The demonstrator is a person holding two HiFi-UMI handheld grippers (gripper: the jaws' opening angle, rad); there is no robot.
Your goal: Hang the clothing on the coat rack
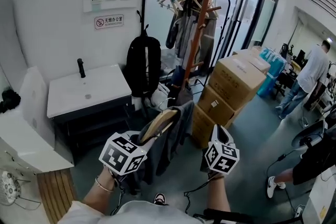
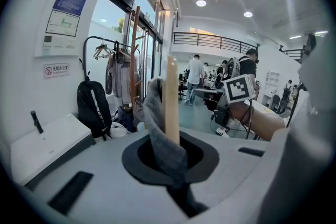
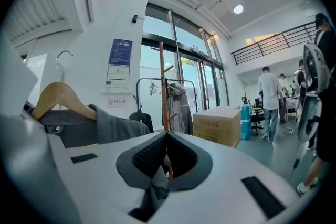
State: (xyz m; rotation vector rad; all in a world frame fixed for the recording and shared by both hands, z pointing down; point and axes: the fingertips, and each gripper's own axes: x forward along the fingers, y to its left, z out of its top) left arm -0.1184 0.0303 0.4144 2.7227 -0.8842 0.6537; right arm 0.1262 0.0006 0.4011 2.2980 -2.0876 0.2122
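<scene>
Left gripper (image 2: 170, 157): jaws clamped tight on one shoulder end of the wooden hanger (image 2: 172, 97), with the grey garment (image 2: 157, 118) draped over it caught in the same grip. Right gripper (image 3: 165, 160): jaws closed, pinching a fold of grey cloth, apparently a lower part of that garment. The garment is carried between the two grippers on the near side of the wooden coat rack (image 1: 202, 23), well apart from it and on no peg yet. Judgement: this is the carry to the rack. Keep the left grip level so the wire hook (image 3: 63, 52) stands upright. Keep the right pinch slack so the cloth is not dragged off the hanger. Aim for a free upper peg (image 1: 213, 8). Approach is crowded: black backpack (image 1: 143, 65) left of the rack, cardboard boxes (image 1: 236, 78) right of it, black clothes rail (image 1: 145, 5) behind it.
</scene>
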